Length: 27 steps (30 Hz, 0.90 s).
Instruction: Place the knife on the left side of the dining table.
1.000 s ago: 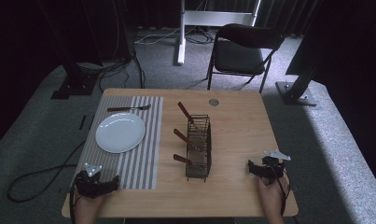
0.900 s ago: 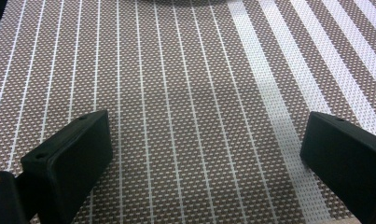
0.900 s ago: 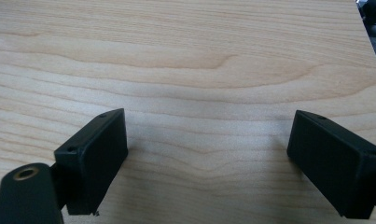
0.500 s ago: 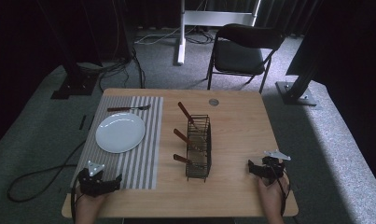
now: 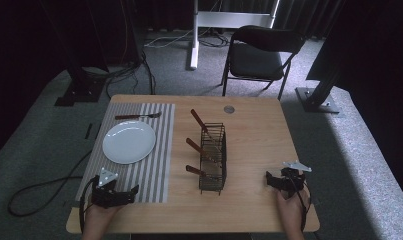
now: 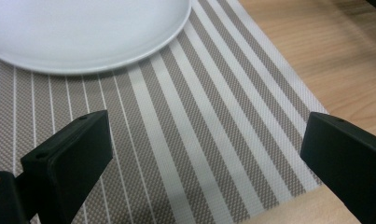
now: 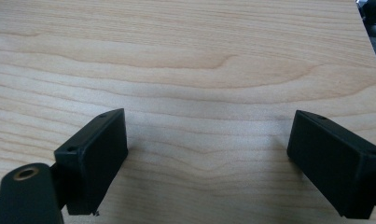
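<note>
Both pairs of jaws stand spread wide with nothing between them: the left gripper [image 5: 120, 194] rests low over the near end of the striped placemat [image 6: 209, 140], just short of the white plate [image 5: 129, 142], while the right gripper [image 5: 281, 181] sits on bare wooden table [image 7: 185, 60]. Between the two, well apart from either, stands the wire basket [image 5: 213, 157] holding wooden-handled utensils [image 5: 195, 146]. Each hand [image 5: 289, 207] comes in from the table's near edge, gripper pointing forward.

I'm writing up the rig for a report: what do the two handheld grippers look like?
Both are black. The left gripper and right gripper each carry a pale grey three-cornered plate on top and trail a black cable. Up close, the jaws are blocky black rectangles with small screw holes. No sleeves are visible on the forearms.
</note>
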Each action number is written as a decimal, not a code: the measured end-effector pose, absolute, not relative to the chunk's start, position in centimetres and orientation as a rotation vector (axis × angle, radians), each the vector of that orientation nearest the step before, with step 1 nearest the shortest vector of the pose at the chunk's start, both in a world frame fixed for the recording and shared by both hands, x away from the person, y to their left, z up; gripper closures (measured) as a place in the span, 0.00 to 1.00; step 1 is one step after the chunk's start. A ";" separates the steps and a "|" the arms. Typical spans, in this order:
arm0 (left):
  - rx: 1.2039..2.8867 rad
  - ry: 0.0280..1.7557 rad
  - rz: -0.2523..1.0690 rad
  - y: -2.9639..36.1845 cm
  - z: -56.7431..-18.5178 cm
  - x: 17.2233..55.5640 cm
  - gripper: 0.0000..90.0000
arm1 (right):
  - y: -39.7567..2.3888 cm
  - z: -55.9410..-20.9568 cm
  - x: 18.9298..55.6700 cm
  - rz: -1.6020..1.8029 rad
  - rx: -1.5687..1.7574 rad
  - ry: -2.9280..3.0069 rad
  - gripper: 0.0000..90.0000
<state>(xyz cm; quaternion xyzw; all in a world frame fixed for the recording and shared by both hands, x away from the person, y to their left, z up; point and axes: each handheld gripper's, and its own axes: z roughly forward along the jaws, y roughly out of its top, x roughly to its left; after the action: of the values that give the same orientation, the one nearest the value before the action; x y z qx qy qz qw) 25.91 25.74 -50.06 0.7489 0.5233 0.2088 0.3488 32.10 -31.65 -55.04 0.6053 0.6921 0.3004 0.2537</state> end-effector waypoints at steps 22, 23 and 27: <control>1.999 1.157 0.495 20.1 -46.5 29.2 0.03 | -31.6 -55.0 32.1 0.816 1.645 1.881 0.13; 2.005 1.149 0.498 19.9 -46.4 29.3 0.03 | -31.7 -55.0 32.1 0.816 1.645 1.881 0.13; 1.999 1.127 0.480 19.1 -45.7 29.9 0.03 | -31.7 -55.0 32.1 0.815 1.644 1.882 0.13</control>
<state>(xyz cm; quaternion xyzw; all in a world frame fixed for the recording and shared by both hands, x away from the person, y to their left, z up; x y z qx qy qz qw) 29.90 19.15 -45.69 0.7857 0.4432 0.1886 0.3882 32.10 -31.66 -55.04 0.6050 0.6925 0.2999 0.2539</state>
